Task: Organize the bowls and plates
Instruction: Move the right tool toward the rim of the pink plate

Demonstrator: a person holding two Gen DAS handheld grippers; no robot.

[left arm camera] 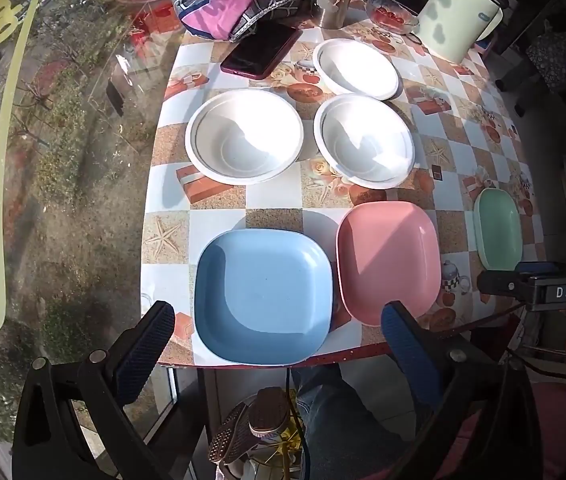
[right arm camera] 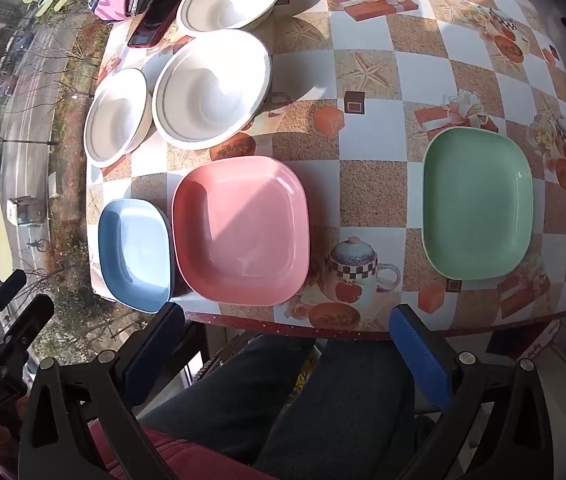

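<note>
Plates, blue [left arm camera: 261, 294], pink [left arm camera: 389, 260], green [right arm camera: 477, 202], lie apart, unstacked, so left tool [left arm camera: 279, 336] and right tool [right arm camera: 287, 344] hover gaping, empty.

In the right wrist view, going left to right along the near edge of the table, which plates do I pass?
Blue plate → pink plate → green plate. The blue and pink plates sit close together; the green one stands well apart to the right.
</note>
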